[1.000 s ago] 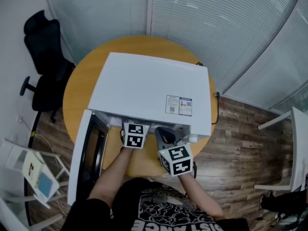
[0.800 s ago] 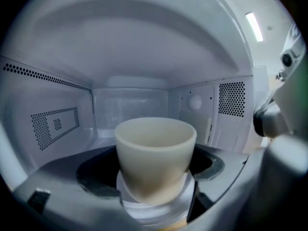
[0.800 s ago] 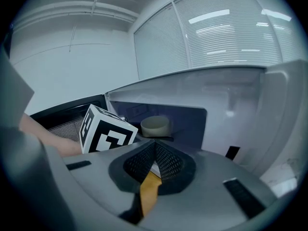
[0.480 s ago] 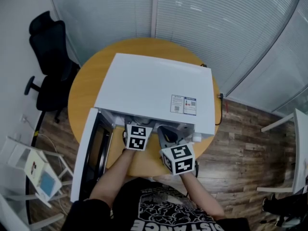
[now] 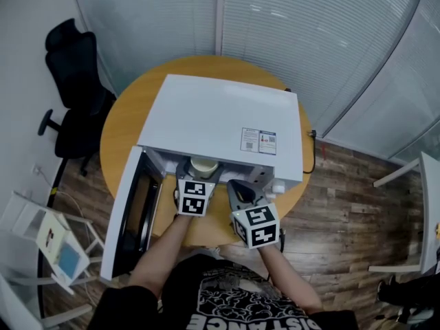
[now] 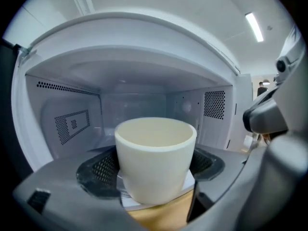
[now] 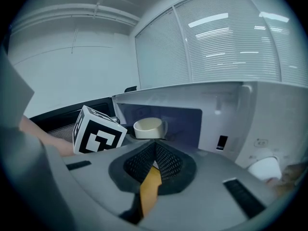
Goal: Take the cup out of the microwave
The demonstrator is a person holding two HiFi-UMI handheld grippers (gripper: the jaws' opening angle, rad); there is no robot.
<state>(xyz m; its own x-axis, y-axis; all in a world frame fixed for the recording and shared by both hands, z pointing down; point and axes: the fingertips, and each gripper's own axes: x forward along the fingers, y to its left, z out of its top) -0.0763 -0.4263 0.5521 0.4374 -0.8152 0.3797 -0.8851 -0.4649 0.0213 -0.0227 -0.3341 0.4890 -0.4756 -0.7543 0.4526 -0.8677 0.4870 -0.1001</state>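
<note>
A cream cup (image 5: 204, 164) sits between the jaws of my left gripper (image 5: 203, 173), just at the mouth of the white microwave (image 5: 220, 126). In the left gripper view the cup (image 6: 156, 158) fills the middle, both mesh pads (image 6: 103, 170) press its sides, and the empty microwave cavity (image 6: 134, 105) lies behind it. The microwave door (image 5: 130, 212) hangs open to the left. My right gripper (image 5: 237, 191) stands beside the left one in front of the control panel, its pads (image 7: 163, 160) closed together on nothing. From the right gripper view the cup (image 7: 148, 127) appears past the left marker cube (image 7: 98, 136).
The microwave takes up most of a round wooden table (image 5: 124, 122). A black office chair (image 5: 72, 81) stands at the far left and a white chair (image 5: 41, 239) at the near left. A power cable (image 5: 313, 150) hangs off the table's right side. Blinds cover the glass wall behind.
My left gripper has drawn back toward me, and the cup, hidden under the microwave's top before, now shows at the opening. The right gripper has barely moved.
</note>
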